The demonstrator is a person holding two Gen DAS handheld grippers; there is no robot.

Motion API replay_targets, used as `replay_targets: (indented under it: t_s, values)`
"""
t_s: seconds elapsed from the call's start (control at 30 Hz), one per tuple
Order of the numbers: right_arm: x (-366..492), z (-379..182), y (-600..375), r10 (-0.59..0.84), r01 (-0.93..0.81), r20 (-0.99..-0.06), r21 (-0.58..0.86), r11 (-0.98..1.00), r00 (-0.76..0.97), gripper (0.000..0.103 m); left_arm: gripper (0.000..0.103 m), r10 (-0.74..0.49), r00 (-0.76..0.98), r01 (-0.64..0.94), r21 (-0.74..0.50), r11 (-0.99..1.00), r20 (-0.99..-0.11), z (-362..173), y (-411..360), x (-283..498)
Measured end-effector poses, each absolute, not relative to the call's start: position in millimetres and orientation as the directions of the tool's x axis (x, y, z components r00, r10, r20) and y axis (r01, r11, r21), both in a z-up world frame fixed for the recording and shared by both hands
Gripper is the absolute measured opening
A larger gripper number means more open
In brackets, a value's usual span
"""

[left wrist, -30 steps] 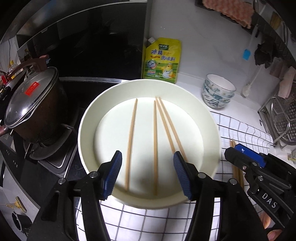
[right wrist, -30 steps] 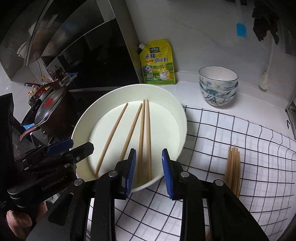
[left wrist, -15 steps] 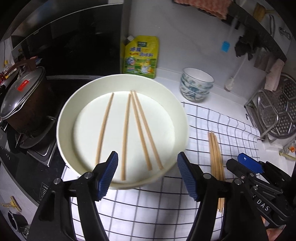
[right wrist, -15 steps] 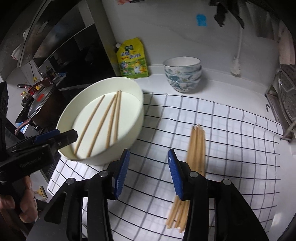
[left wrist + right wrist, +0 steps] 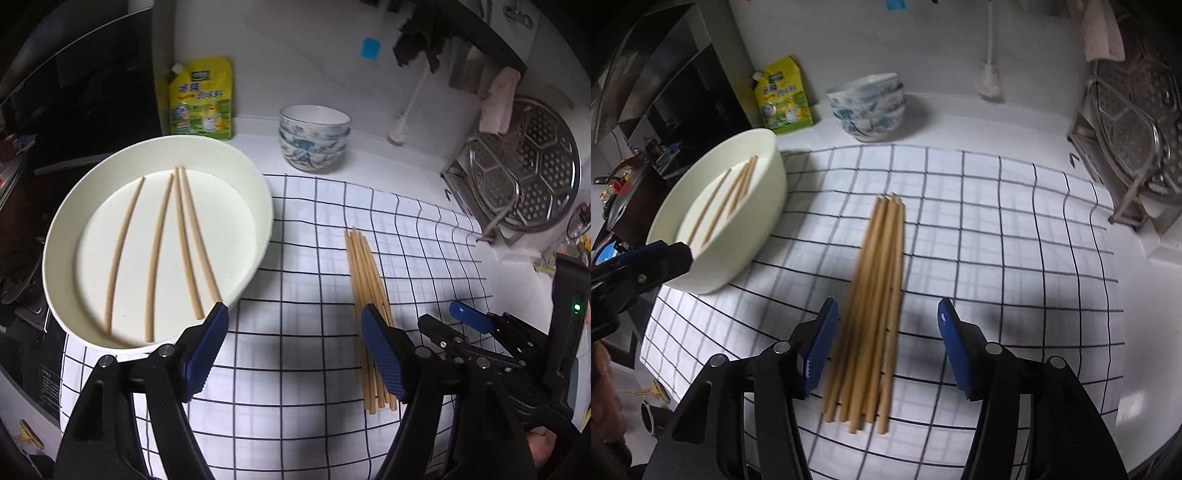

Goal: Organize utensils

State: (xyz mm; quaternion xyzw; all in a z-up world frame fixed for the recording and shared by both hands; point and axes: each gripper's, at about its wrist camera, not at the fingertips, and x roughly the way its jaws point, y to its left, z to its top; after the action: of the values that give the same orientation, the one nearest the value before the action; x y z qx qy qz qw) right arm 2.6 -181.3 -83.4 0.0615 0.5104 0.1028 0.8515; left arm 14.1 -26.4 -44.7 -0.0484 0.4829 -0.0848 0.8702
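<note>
Cream-white basin (image 5: pixel 258 206) at about 9 o'clock in the left wrist view, partly on the checked cloth (image 5: pixel 314 258). Four loose chopsticks (image 5: pixel 159 251) lie flat inside it, long axes running roughly 6 to 12 o'clock, far ends converging slightly toward the yellow pouch (image 5: pixel 201 99) at 11 o'clock against the wall. Left gripper (image 5: pixel 293 349) has just been opening; jaws stand wide, nothing between the pads, over bare cloth between basin and bundle. Stacked patterned bowls (image 5: pixel 314 142) at 12 o'clock. Wooden chopstick bundle (image 5: pixel 875 291) lies on the cloth at centre of the right wrist view, long axis 6 to 12, narrow tips pointing away toward the bowls, thick ends fanned near the camera. Right gripper (image 5: pixel 886 341) has also just been opening; jaws apart, straddling the near part of the bundle, pads not touching it. Metal rack with perforated steamer plate (image 5: pixel 524 162) at 2 o'clock. Slight motion blur.
</note>
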Motion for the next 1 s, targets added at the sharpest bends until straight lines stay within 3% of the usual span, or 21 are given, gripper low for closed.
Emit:
replay_targets:
  t_s: [0.27,1.0]
  values:
    - [5,-117,-194,0.202,-0.094,-0.883,0.179,0.979,0.423,0.057,0.081,-0.195,0.481,0.140,-0.145,0.979,-0.855,-67,-51,11]
    - [15,-149,-180,0.154,-0.139,-0.901,0.105,0.985,0.406,0.057,0.081,-0.163,0.433,0.116,-0.124,0.985,-0.887,-106,-60,14]
